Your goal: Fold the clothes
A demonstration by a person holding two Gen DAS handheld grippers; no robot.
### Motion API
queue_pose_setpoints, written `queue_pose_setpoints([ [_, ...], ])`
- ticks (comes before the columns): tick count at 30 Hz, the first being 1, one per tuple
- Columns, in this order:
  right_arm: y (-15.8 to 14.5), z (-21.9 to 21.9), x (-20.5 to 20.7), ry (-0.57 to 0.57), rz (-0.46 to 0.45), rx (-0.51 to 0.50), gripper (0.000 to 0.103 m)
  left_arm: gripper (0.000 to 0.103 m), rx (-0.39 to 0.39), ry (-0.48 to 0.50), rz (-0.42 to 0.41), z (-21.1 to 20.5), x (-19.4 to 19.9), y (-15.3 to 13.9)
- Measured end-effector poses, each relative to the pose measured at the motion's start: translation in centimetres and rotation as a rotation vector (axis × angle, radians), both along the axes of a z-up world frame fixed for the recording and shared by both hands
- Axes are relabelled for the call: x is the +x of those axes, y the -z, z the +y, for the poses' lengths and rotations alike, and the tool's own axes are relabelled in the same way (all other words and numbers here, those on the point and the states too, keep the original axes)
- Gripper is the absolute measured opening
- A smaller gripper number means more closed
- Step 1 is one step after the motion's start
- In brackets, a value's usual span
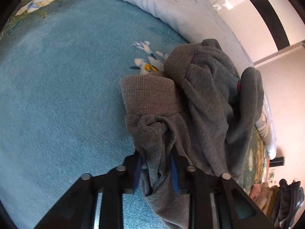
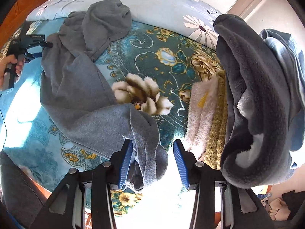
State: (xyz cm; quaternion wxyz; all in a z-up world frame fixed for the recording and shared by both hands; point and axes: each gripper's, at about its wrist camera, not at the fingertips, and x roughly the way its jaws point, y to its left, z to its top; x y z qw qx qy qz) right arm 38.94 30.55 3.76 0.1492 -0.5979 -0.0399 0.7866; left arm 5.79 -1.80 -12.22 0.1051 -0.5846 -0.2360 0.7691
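Item: grey sweatpants [image 2: 76,87], spread across the floral blanket [image 2: 158,61] on the bed, one leg running from the far end toward the near edge. We hold the left tongs [image 1: 155,169] clamped on a bunched fold of the grey fabric just behind a ribbed cuff [image 1: 148,95]; a second ribbed cuff [image 1: 179,61] lies beside it, slightly farther out, resting against the crumpled rest of the garment. In the right wrist view the left tongs [image 2: 38,49] appear at the far left, gripping the garment's edge, held by our left hand [image 2: 11,66]. Right tongs [image 2: 152,162]: jaws apart, with a folded-over end of the sweatpants lying between them, close against the left blue pad [image 2: 124,164] and clear of the right one. Adjacent stock: a pile of folded garments [image 2: 257,99] to the right of the right tongs, dark grey fleece on top, cream and olive pieces beneath. A pale blue duvet [image 2: 156,5] with daisy print lies beyond the sweatpants.
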Motion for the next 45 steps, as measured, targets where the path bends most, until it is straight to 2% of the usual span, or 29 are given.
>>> queue_pose_setpoints([
  [2,-0.5,0.5,-0.5,0.036,0.021,-0.049,0.045,0.014,-0.016,-0.010,0.018,-0.6,0.2,-0.5],
  [6,-1.1,1.7,-1.0,0.117,0.046,-0.119,0.045,0.013,-0.047,-0.126,0.068,-4.5,1.0,-2.8],
  [12,-1.0,1.2,0.5,0.109,0.053,-0.080,0.045,0.012,-0.131,-0.288,0.179,-14.6,3.7,-8.6],
  [14,-0.4,0.7,0.7,0.101,0.054,-0.100,0.045,0.012,-0.189,-0.325,0.223,-18.5,5.2,-10.7],
  [16,0.2,-0.5,0.0,0.067,0.064,-0.139,0.045,0.012,-0.287,-0.380,0.264,-22.9,7.2,-12.7],
  [19,1.0,-2.3,-1.2,0.016,0.079,-0.197,0.045,0.012,-0.368,-0.510,0.244,-30.4,10.8,-13.6],
  [21,1.6,-3.5,-1.9,-0.018,0.089,-0.236,0.045,0.012,-0.386,-0.593,0.209,-34.7,14.1,-13.5],
  [23,2.2,-4.7,-2.7,-0.052,0.099,-0.274,0.045,0.012,-0.395,-0.656,0.169,-37.3,17.0,-12.6],
  [27,3.3,-7.1,-4.1,-0.120,0.118,-0.351,0.046,0.013,-0.347,-0.697,0.094,-39.3,21.0,-9.4],
  [31,6.3,-9.1,-2.4,-0.189,0.048,-0.396,0.052,0.013,-0.336,-0.695,0.056,-37.9,22.4,-7.2],
  [38,9.4,-13.5,-2.1,-0.406,0.024,-0.286,0.054,0.013,-0.328,-0.685,0.049,-36.6,22.9,-6.9],
  [42,11.5,-14.8,-2.8,-0.452,-0.039,-0.196,0.054,0.013,-0.297,-0.696,0.056,-37.1,23.2,-7.1],
  [43,11.8,-14.7,-3.0,-0.448,-0.060,-0.199,0.046,0.013,-0.290,-0.701,0.059,-37.2,23.3,-7.2],
  [44,12.1,-14.5,-3.1,-0.444,-0.081,-0.201,0.023,0.013,-0.286,-0.703,0.063,-37.3,23.3,-7.2],
  [45,11.9,-14.1,-3.4,-0.420,-0.088,-0.209,0.016,0.013,-0.284,-0.703,0.066,-37.4,23.3,-7.2],
])
